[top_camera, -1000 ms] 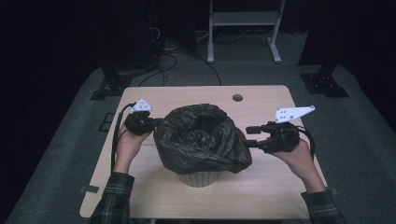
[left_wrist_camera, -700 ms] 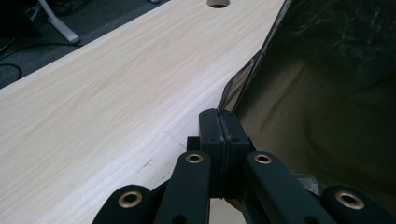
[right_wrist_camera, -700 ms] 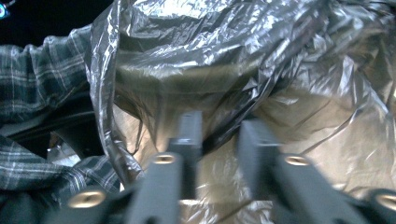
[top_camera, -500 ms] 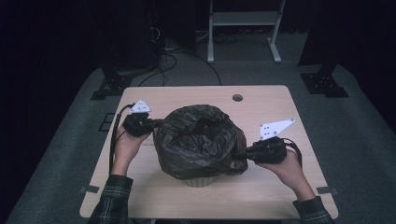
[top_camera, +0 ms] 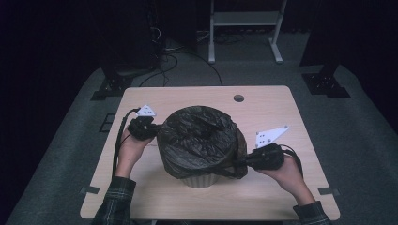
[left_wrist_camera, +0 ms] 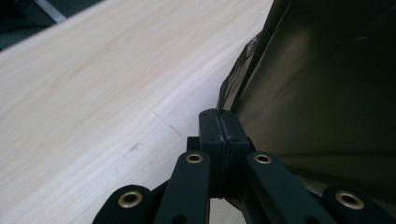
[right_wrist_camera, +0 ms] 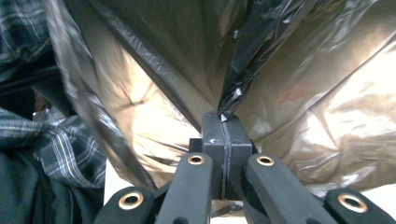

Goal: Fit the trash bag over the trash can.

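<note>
Item: black bin bag (top_camera: 199,138) over pale bin (top_camera: 201,179), mid worktop (top_camera: 281,101). My left tongs (top_camera: 157,130) pinched bag's left edge; right tongs (top_camera: 237,164), just closed, pinched bag low on right.

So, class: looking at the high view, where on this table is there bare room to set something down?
The table's far strip around the round hole, beyond the bin bag, is bare; so is the near edge between the forearms. Crowded: both sides of the bag, where left gripper and right gripper pinch it.
</note>
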`<act>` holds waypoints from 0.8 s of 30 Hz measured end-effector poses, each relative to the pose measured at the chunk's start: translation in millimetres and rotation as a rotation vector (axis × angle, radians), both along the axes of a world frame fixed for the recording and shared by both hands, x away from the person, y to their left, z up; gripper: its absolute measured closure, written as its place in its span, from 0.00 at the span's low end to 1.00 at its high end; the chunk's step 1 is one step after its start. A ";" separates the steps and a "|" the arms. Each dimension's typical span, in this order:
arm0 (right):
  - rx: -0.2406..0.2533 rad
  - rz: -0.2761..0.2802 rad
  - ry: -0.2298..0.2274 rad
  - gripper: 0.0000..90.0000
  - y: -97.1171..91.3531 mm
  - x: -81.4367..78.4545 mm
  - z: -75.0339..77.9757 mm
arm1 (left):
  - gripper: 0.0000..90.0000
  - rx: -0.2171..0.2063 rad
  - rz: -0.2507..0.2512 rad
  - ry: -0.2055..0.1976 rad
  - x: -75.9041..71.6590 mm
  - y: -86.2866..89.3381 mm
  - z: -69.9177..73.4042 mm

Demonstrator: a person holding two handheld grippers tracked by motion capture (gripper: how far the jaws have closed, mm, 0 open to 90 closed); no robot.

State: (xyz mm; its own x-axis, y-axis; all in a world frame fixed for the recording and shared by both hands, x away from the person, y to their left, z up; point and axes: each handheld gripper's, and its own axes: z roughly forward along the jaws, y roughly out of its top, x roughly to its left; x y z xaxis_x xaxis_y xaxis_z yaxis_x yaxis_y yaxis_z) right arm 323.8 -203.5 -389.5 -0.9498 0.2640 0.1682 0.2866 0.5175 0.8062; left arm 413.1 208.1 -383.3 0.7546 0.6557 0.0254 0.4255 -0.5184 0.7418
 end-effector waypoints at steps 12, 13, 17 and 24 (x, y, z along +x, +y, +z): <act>-0.061 0.018 0.036 1.00 6.4 -4.1 -25.2 | 1.00 0.003 -0.007 0.026 -2.5 0.0 -13.6; -0.068 0.025 0.031 1.00 8.9 -5.9 -26.7 | 1.00 0.009 -0.008 0.027 -2.8 0.1 -14.4; -0.110 0.056 0.037 1.00 20.7 -13.8 -33.9 | 1.00 0.013 -0.001 0.038 -2.5 3.6 -16.7; -0.182 -0.001 0.057 1.00 14.0 -8.4 -55.1 | 1.00 0.016 0.017 0.074 1.6 8.9 -29.5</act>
State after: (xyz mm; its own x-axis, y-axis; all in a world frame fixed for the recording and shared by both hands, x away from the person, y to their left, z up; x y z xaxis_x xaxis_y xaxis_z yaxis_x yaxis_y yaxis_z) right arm 315.4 -189.5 -444.6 -0.9399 0.2956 0.1711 0.3295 0.6529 0.6820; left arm 414.8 217.0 -412.7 0.7433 0.6686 -0.0191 0.4879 -0.5224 0.6994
